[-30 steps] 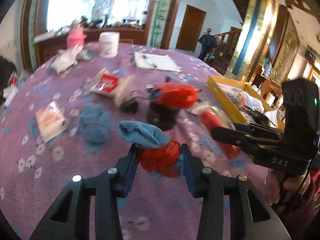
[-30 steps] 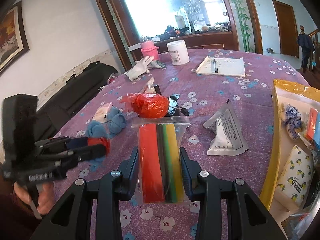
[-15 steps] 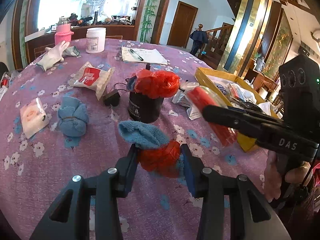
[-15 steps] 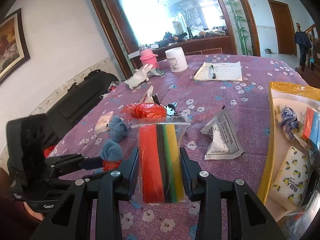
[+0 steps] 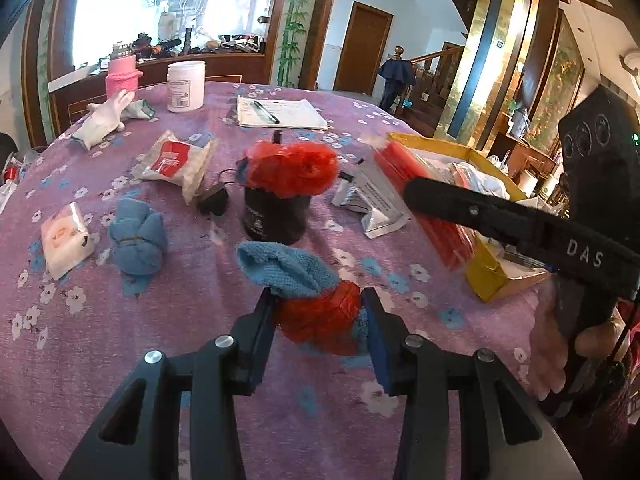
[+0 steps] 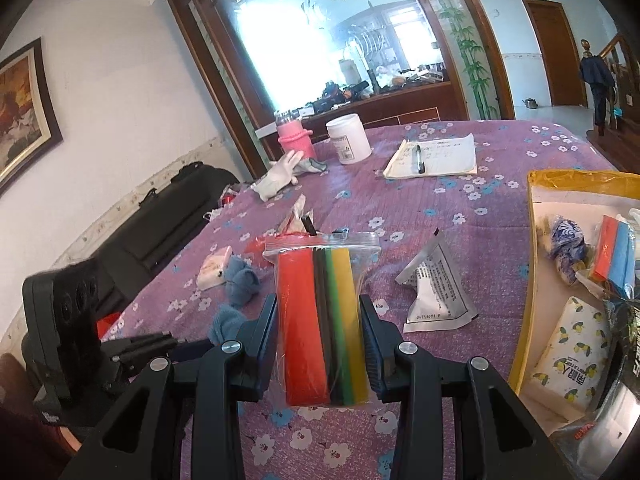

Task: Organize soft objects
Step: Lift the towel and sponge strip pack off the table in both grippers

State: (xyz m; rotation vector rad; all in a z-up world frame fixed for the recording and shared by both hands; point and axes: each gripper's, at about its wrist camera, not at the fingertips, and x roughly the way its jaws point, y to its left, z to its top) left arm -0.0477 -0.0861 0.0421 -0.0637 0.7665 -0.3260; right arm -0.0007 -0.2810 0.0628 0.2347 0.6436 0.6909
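Left gripper (image 5: 318, 316) clamped on a red mesh bundle (image 5: 320, 318) topped by a blue towel (image 5: 284, 266), held above the bench (image 5: 120, 340) with its purple flowered cloth. Right gripper (image 6: 318, 336) clamped on a clear zip bag of coloured foam sheets (image 6: 322, 324), red, black, green and yellow, just left of the yellow tray (image 6: 530, 240). A second rolled blue towel (image 5: 136, 240) lies on the bench beside a black cup (image 5: 276, 216) capped with red mesh.
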